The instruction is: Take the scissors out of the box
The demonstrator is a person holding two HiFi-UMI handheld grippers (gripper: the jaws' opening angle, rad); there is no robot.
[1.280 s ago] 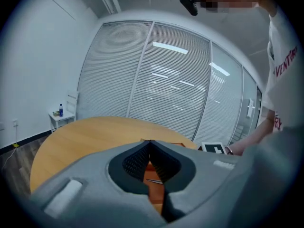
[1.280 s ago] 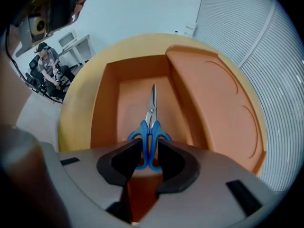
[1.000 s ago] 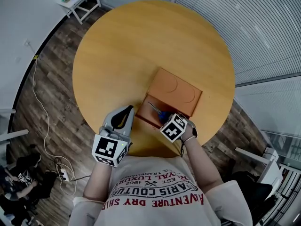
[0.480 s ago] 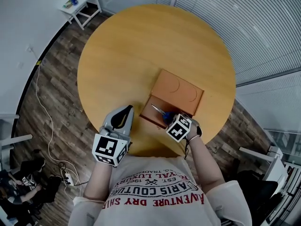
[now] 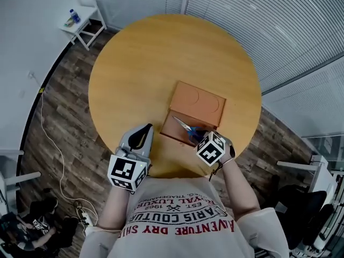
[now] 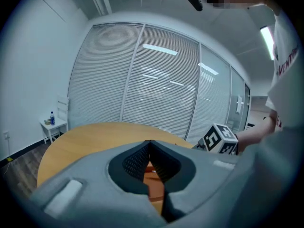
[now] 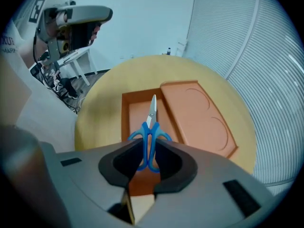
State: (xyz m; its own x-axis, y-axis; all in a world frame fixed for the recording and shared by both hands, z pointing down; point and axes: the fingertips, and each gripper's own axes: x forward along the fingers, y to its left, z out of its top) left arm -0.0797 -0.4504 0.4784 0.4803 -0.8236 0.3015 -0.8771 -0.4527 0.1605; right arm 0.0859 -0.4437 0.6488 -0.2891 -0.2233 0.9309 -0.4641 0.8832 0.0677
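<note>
The scissors (image 7: 151, 127), blue-handled with short steel blades, hang above the open orange box (image 7: 134, 103), blades pointing away from me. My right gripper (image 7: 148, 151) is shut on their blue handles. In the head view the scissors (image 5: 187, 127) stick out of the right gripper (image 5: 202, 138) over the box's tray (image 5: 173, 132); the box's lid (image 5: 198, 102) lies flat behind the tray. My left gripper (image 5: 142, 133) hovers to the left of the box near the table's front edge, shut and empty; its jaws (image 6: 150, 144) meet at the tips.
The box sits on a round wooden table (image 5: 156, 58). A white side table with a bottle (image 5: 79, 21) stands at the far left. Cables (image 5: 54, 160) trail on the wood floor. Blinds line the back and right walls.
My right gripper has closed on the scissors' handles and lifted them up off the box's tray. The left gripper has drifted a little.
</note>
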